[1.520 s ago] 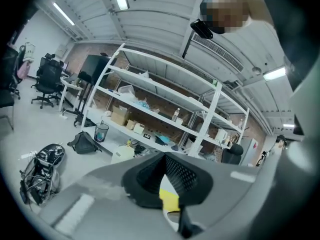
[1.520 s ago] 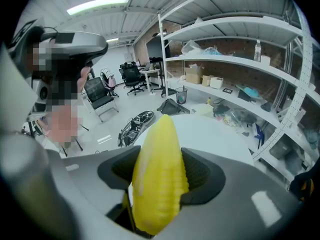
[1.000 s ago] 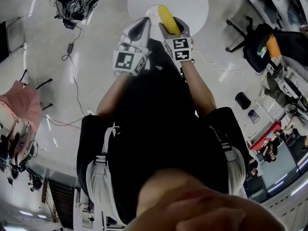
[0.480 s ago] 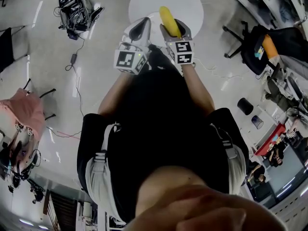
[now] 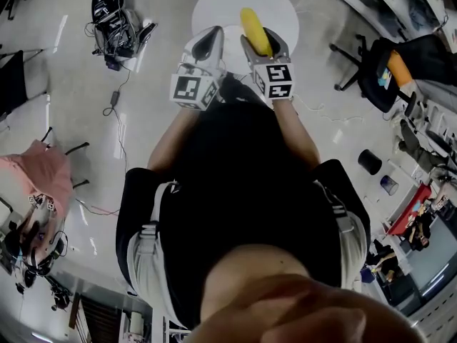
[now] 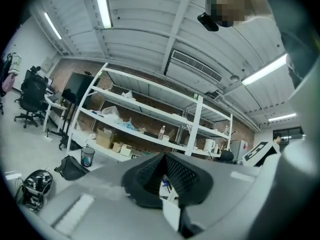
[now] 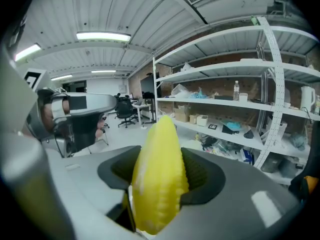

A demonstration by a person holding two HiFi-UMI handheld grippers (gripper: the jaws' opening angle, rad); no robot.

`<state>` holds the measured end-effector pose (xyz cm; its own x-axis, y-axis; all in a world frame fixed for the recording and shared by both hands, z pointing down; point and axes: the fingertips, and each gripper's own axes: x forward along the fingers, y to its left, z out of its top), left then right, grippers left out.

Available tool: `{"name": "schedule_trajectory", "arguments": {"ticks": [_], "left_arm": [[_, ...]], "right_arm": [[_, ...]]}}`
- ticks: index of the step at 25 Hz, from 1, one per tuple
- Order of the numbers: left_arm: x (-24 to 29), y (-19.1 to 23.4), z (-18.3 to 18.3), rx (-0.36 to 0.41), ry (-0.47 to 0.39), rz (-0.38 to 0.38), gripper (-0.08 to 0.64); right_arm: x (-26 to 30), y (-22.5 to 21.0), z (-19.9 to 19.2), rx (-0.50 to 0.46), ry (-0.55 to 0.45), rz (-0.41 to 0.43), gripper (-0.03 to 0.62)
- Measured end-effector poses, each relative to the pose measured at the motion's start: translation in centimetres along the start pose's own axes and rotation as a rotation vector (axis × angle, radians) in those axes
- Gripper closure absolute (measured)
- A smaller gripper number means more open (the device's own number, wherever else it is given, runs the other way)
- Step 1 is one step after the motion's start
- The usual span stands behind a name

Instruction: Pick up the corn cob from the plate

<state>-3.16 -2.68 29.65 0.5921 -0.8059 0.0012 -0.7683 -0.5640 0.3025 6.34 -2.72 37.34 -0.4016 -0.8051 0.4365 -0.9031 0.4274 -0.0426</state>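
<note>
**Corn cob gripped, lift in hand**

On the right gripper [image 7: 160, 171] the dark pads [image 7: 202, 176] are clamped on the corn cob [image 7: 159, 194], its tip poking out past the jaws; the left gripper [image 6: 161, 176], just beside, has its jaws closed together on nothing; in the head view the cob shows against the round white table [image 5: 214, 6]; the plate I cannot make out; the pickup looks nearly done; next calls for a steady squeeze so the cob does not slip

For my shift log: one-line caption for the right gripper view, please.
Right gripper clamped on the yellow corn cob, its tip pointing toward white storage shelves.
</note>
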Motion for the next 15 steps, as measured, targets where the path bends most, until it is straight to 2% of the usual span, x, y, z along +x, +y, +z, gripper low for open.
{"name": "schedule_trajectory", "arguments": {"ticks": [15], "left_arm": [[1.4, -1.2, 0.8, 0.051, 0.002, -0.050, 0.558]], "right_arm": [[-4.0, -1.2, 5.8, 0.033, -0.159, -0.023, 0.328]]}}
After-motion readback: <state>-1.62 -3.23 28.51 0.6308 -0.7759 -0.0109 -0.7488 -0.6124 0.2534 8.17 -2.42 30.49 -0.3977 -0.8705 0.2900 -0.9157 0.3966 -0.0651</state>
